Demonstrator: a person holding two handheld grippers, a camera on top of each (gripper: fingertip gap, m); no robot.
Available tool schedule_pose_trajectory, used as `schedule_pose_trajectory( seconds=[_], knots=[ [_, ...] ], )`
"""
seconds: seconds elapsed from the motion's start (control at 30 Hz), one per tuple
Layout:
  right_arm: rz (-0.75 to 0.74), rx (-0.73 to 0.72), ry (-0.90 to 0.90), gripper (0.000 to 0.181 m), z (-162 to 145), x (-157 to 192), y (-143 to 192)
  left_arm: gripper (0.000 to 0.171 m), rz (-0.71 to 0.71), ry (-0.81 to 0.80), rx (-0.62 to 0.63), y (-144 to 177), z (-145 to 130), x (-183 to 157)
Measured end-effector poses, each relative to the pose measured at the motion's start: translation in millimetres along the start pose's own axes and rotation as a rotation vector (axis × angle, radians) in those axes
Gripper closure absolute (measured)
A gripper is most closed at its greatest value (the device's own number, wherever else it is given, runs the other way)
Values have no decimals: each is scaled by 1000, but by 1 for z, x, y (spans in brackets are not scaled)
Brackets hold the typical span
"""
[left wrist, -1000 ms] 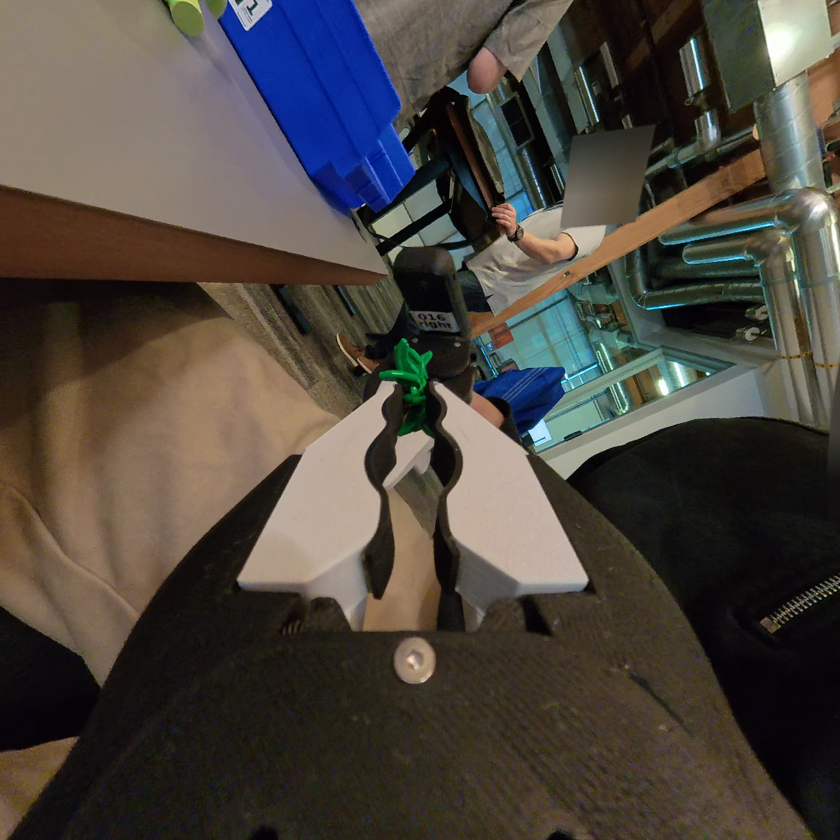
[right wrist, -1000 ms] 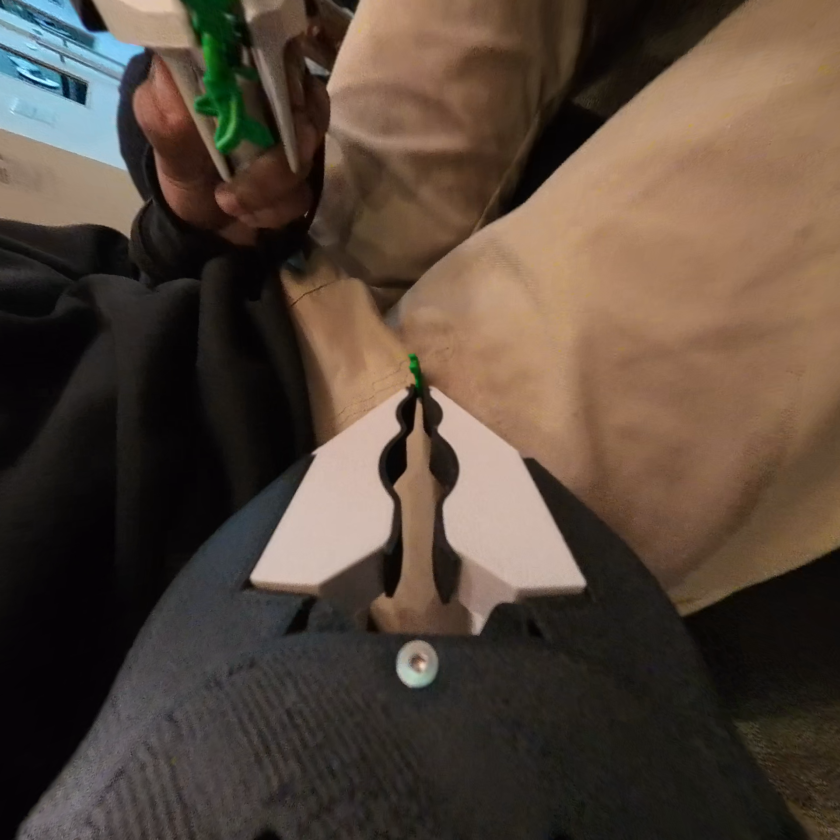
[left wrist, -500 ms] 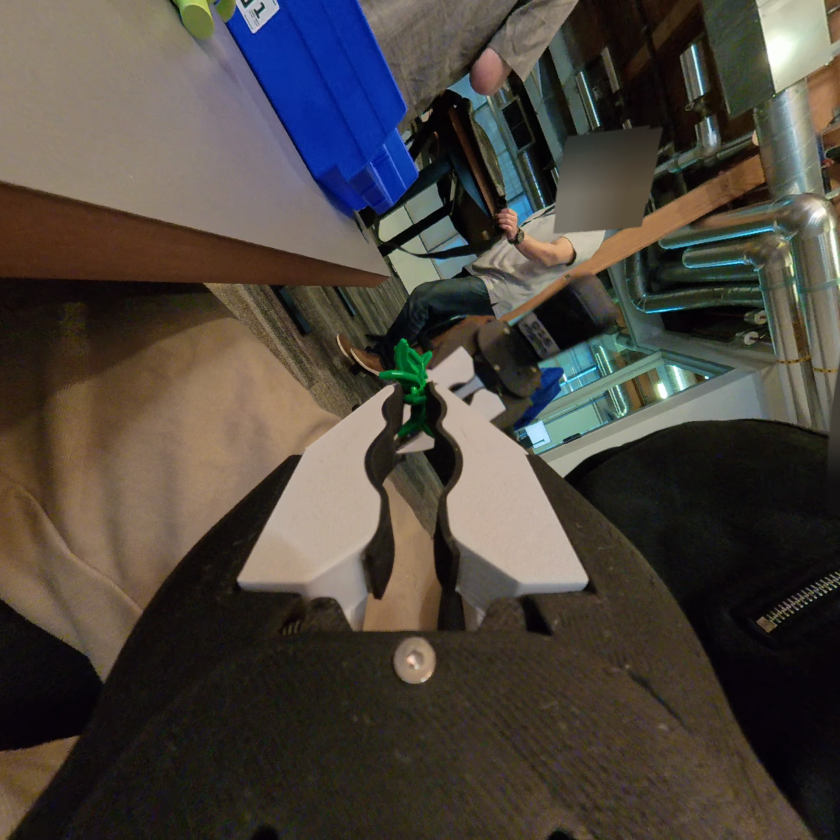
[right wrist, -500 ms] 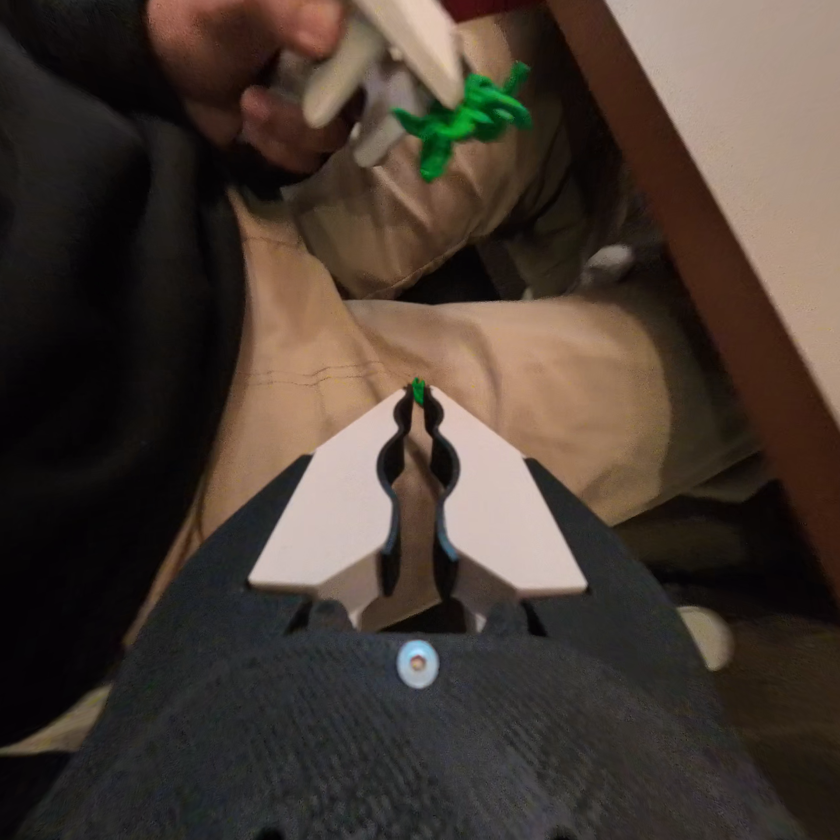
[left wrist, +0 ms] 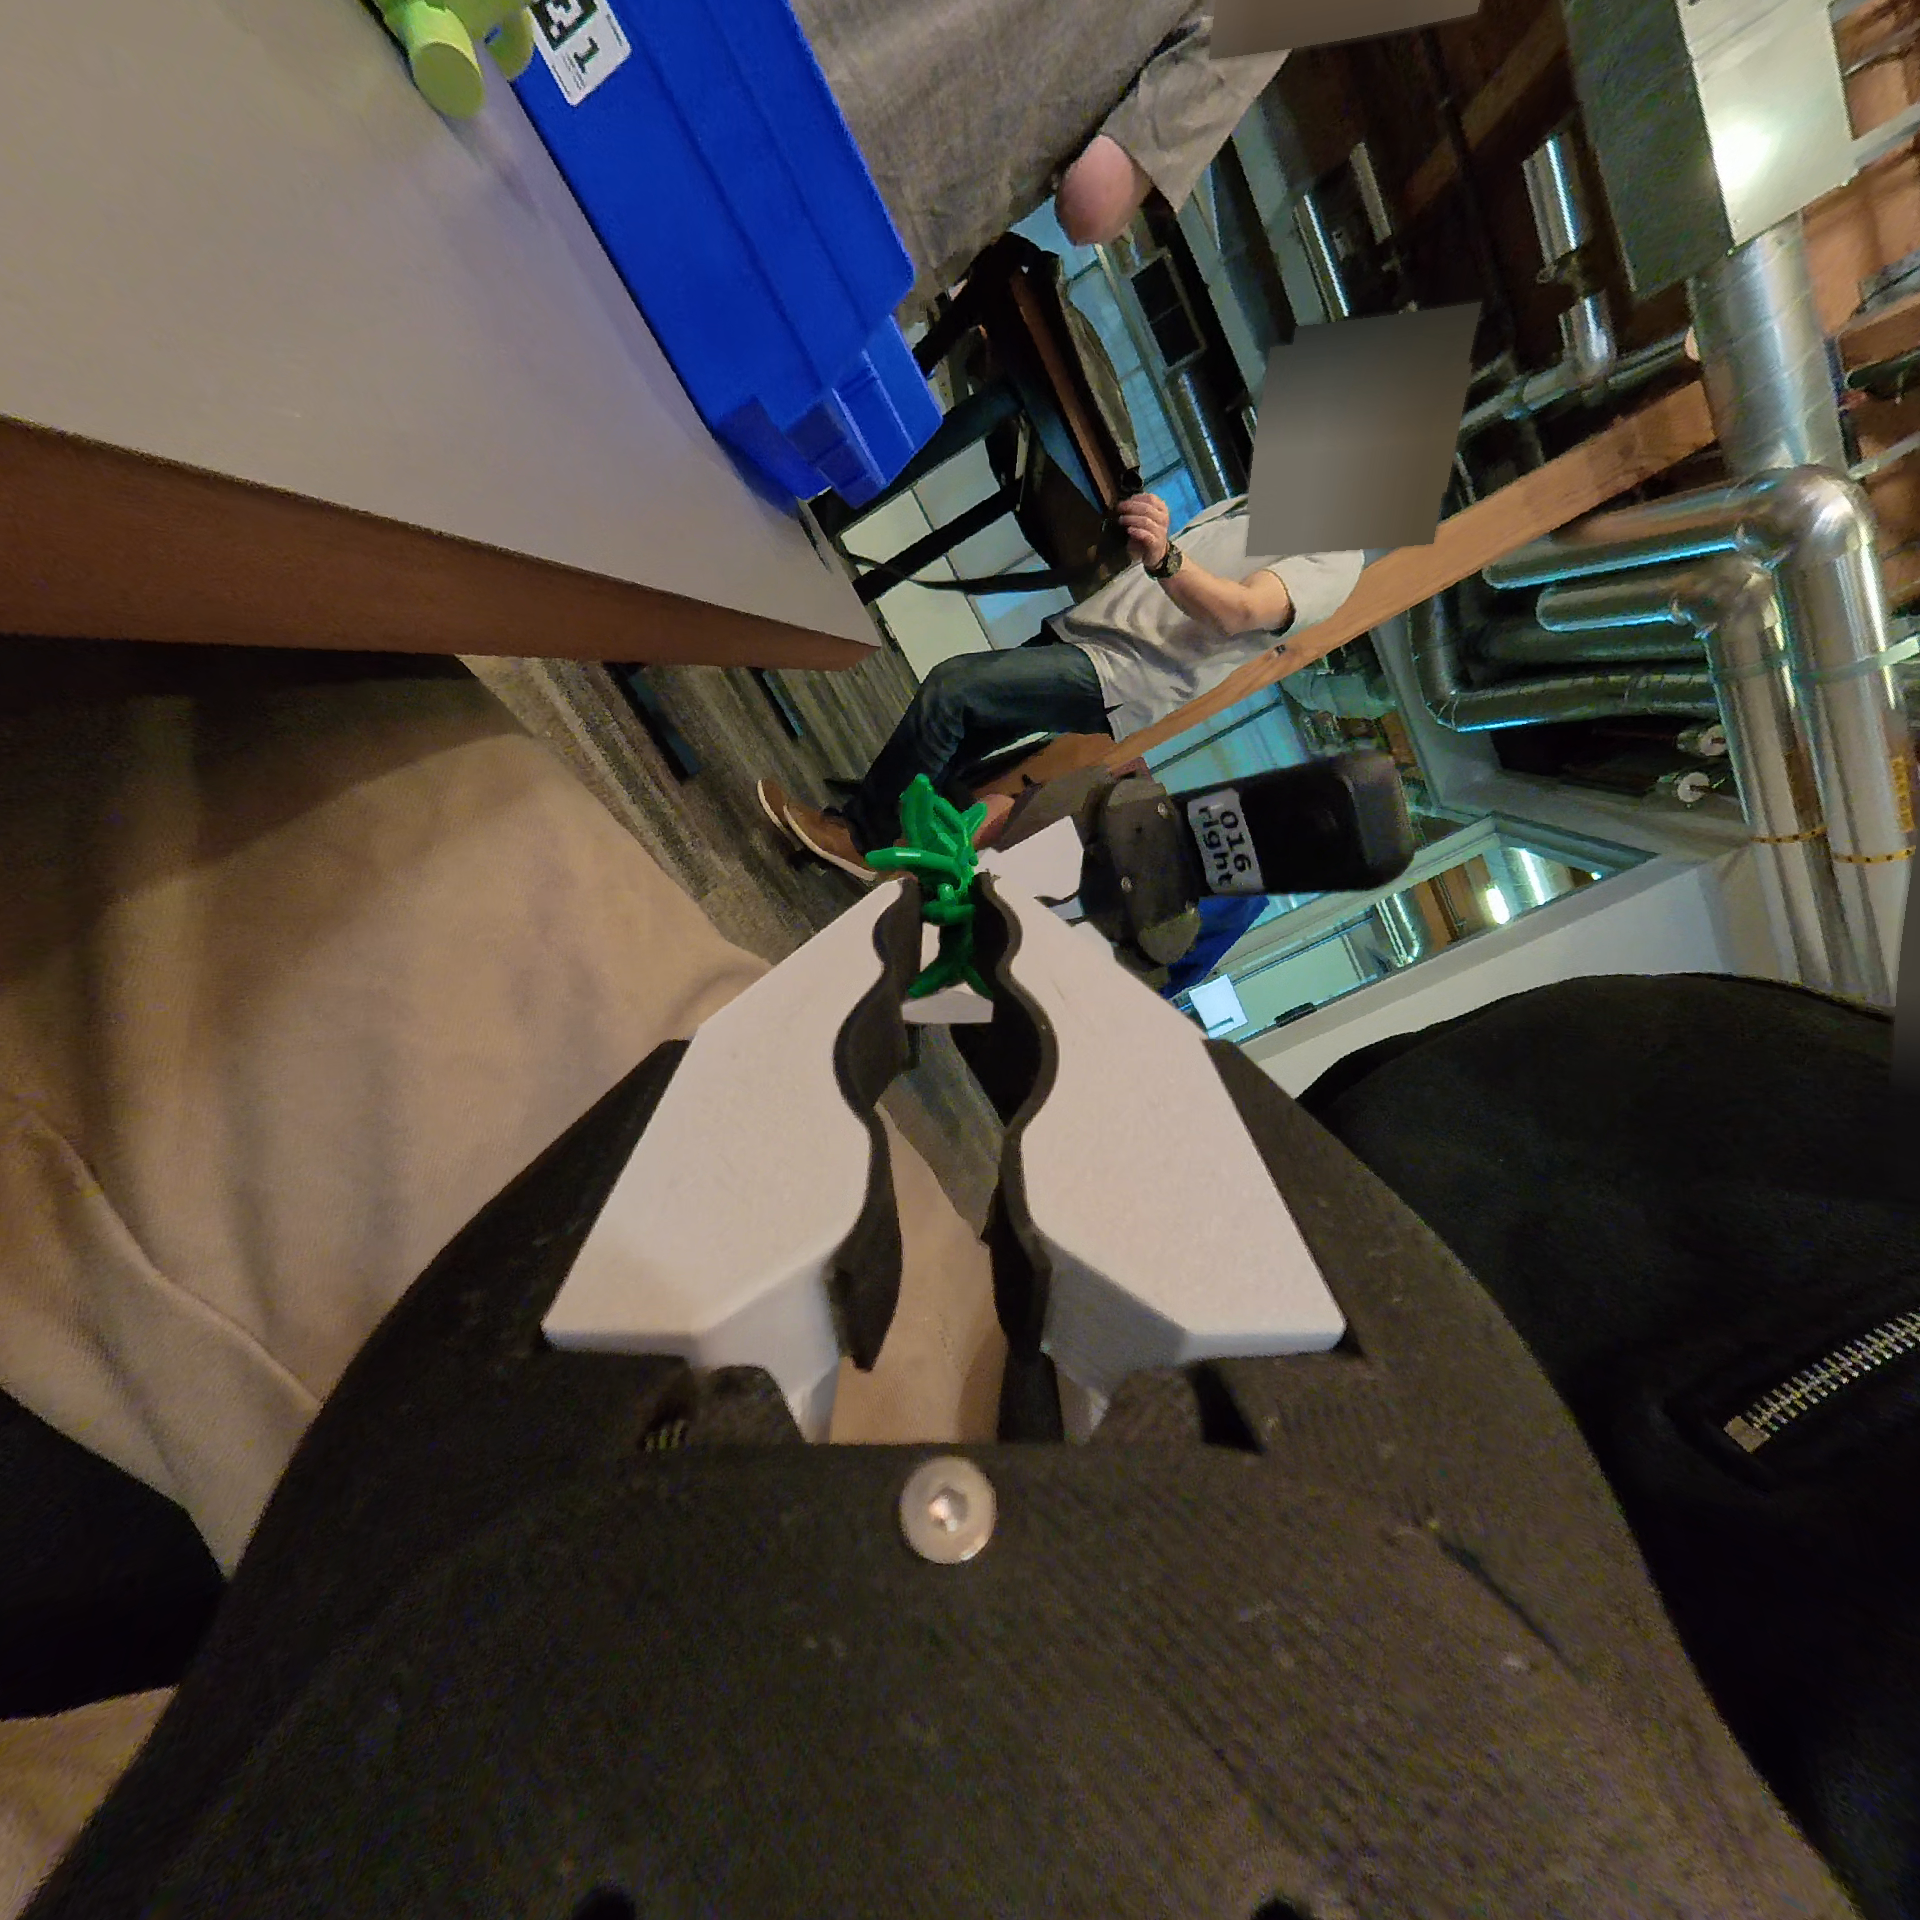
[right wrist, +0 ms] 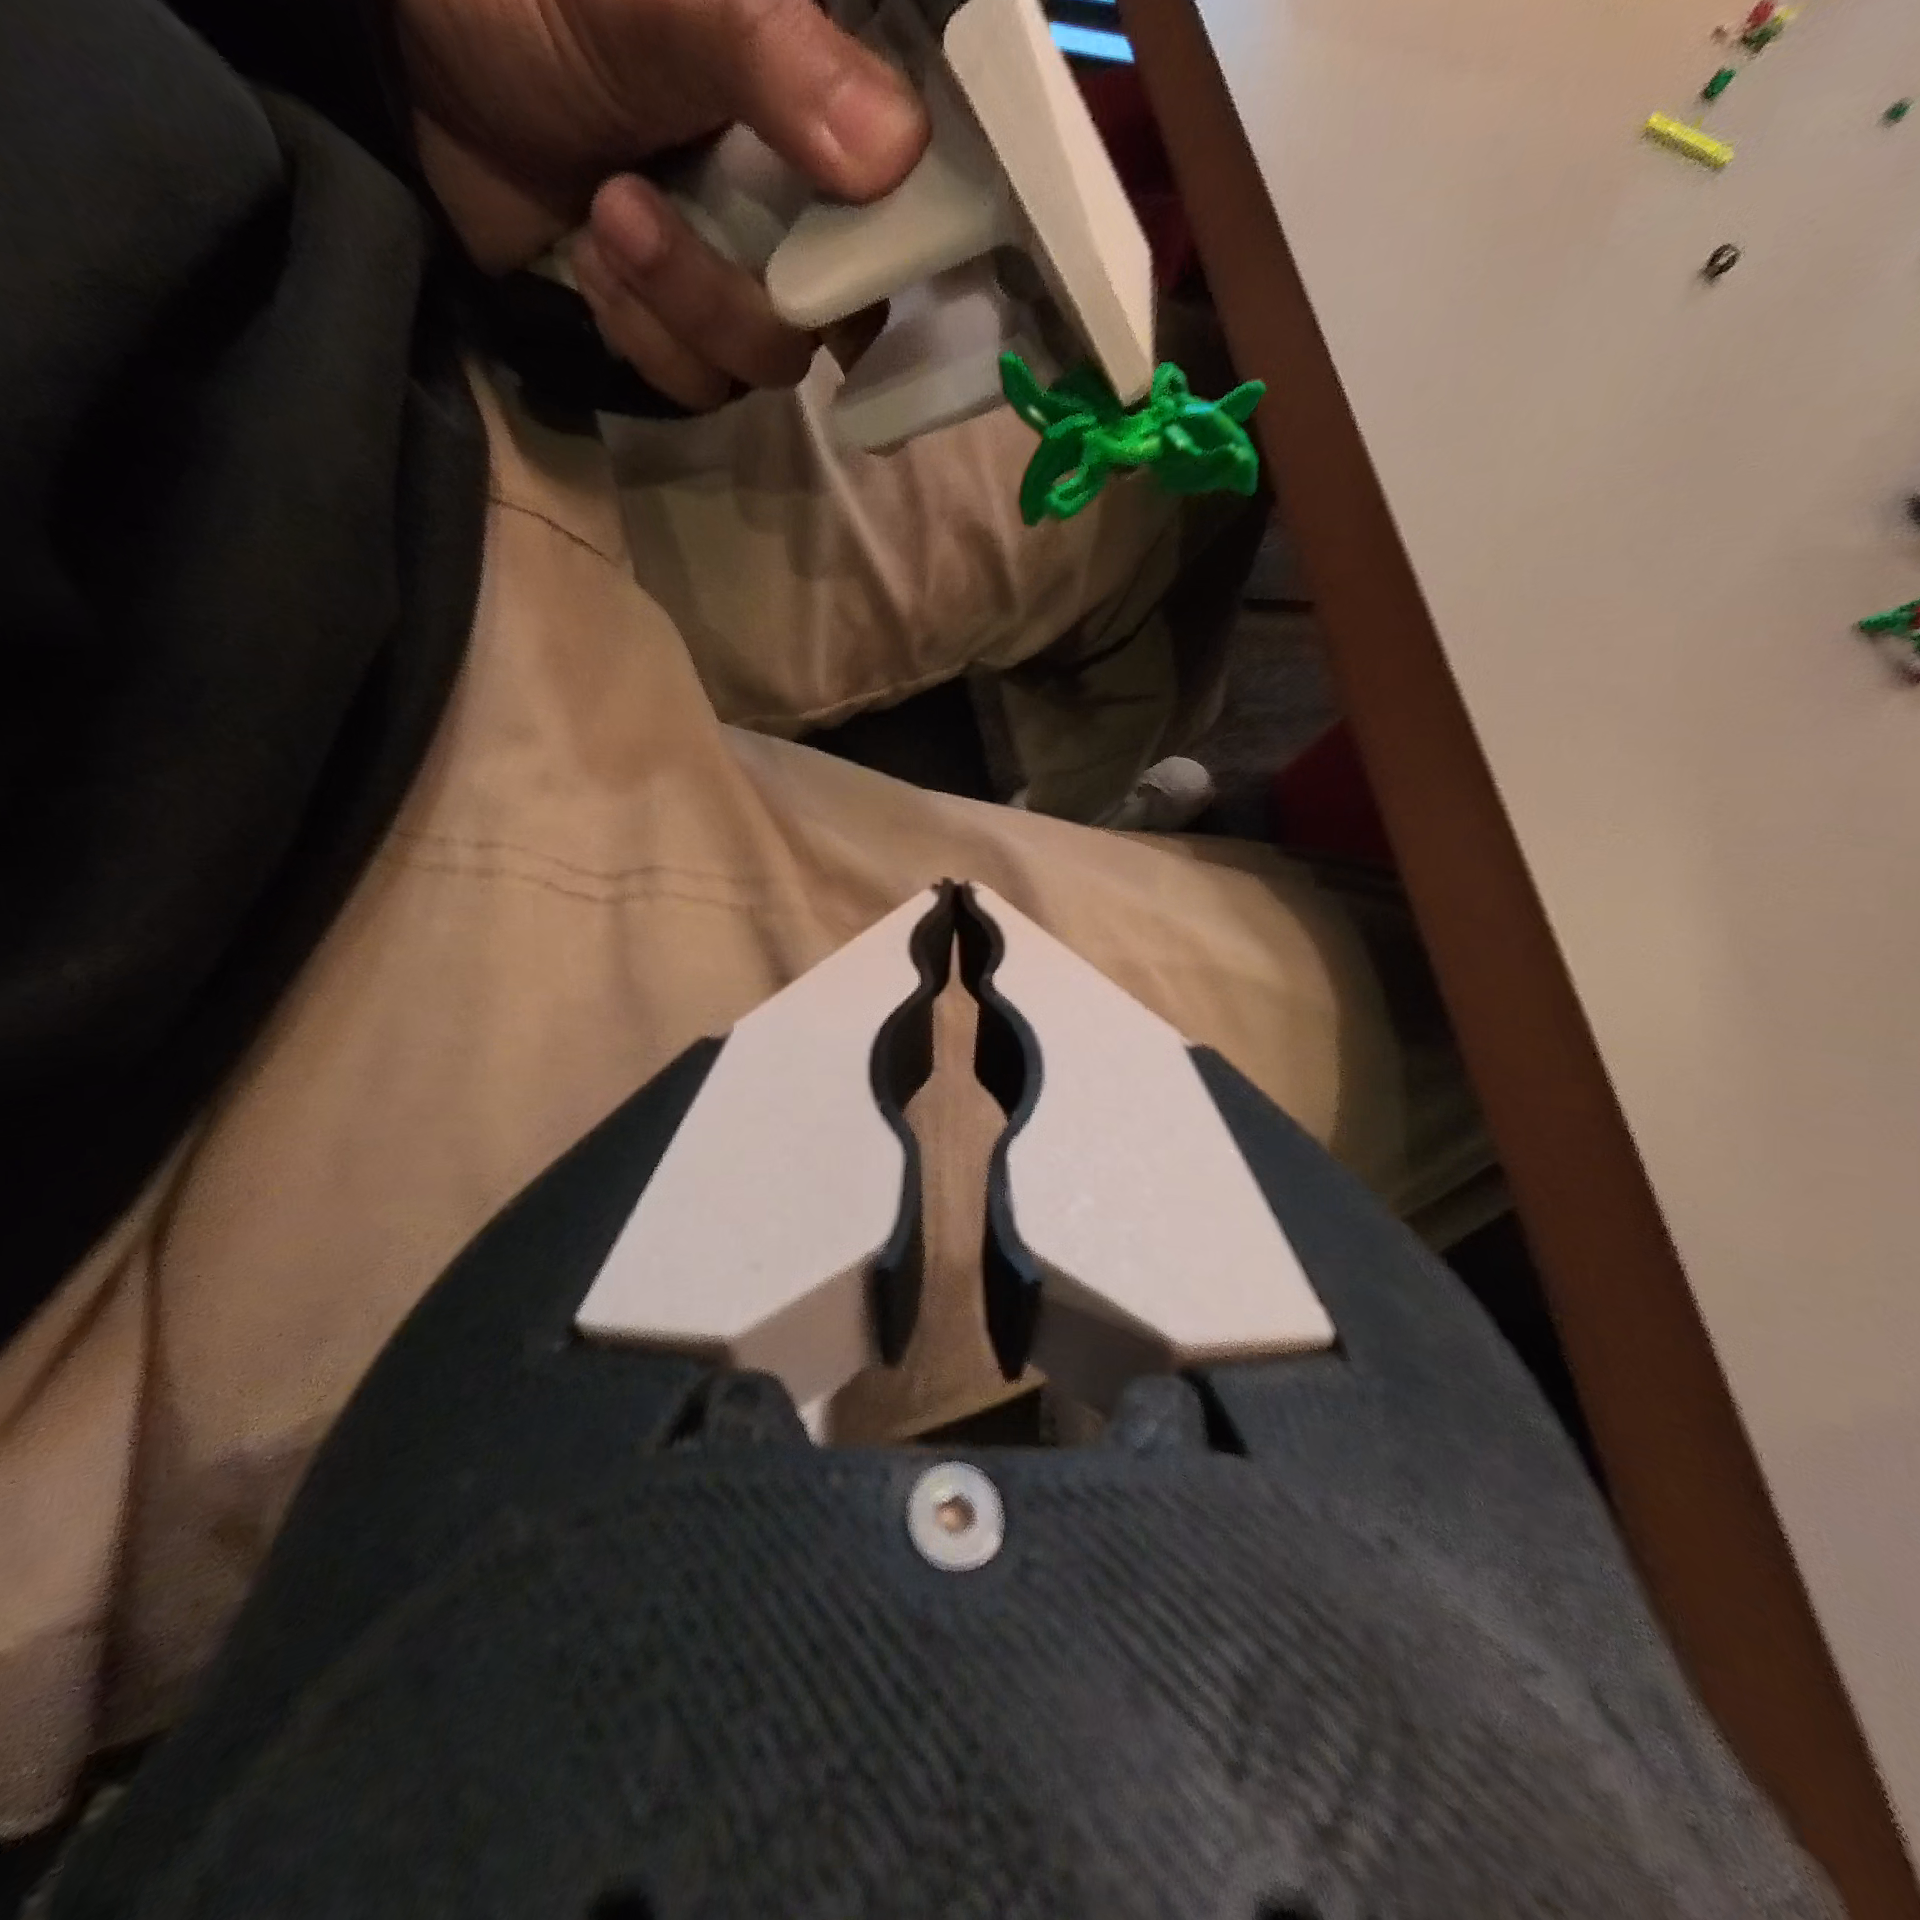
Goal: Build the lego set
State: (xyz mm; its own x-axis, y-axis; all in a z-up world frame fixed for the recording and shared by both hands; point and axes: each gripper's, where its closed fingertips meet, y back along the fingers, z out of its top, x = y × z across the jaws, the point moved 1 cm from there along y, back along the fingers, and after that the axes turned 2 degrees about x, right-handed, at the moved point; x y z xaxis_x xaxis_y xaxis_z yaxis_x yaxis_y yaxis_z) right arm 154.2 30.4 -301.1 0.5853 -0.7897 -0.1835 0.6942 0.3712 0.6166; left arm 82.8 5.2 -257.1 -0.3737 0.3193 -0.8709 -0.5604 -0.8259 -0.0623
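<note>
My left gripper (left wrist: 948, 896) is shut on a green leafy lego plant piece (left wrist: 935, 842), held below the table edge over a lap. The same piece (right wrist: 1132, 442) shows in the right wrist view, sticking out past one white finger (right wrist: 1049, 197) of the left gripper, which a hand (right wrist: 644, 114) holds. My right gripper (right wrist: 956, 889) is shut, with nothing visible between its tips, over beige trousers (right wrist: 623, 883). Its black body (left wrist: 1278, 842) shows just right of the left fingertips.
The white table (right wrist: 1662, 727) with a brown edge (left wrist: 416, 592) carries loose pieces: a yellow one (right wrist: 1683, 140) and green ones (right wrist: 1891, 623). A blue bin (left wrist: 727, 208) and a lime object (left wrist: 447, 52) stand on it. A person (left wrist: 1143, 634) sits beyond. About 8 centimeters separates my left fingertips from my right.
My right gripper has swung away from the left gripper's tips toward the table edge. The small green bit seen at its tips no longer shows. The left gripper keeps the plant piece.
</note>
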Motion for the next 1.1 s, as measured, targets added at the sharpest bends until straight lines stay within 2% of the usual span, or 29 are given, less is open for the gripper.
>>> schedule_pose_trajectory(
  seconds=[0.1,0.3,0.5,0.67,0.93,1.1],
  knots=[
    [-10,24,45,181,-3,2,-2,165,2,2,0,0,0,1],
    [59,-17,5,179,1,9,1,165,-2,13,0,0,0,2],
    [118,100,-13,176,-17,18,-13,165,-3,17,1,0,0,3],
    [116,195,-41,166,-34,17,-21,165,-5,20,0,0,0,3],
    [42,209,96,166,-26,14,-21,165,-6,21,2,0,-1,3],
    [43,233,147,176,-27,18,-27,165,-7,21,5,0,-1,3]
  ],
)
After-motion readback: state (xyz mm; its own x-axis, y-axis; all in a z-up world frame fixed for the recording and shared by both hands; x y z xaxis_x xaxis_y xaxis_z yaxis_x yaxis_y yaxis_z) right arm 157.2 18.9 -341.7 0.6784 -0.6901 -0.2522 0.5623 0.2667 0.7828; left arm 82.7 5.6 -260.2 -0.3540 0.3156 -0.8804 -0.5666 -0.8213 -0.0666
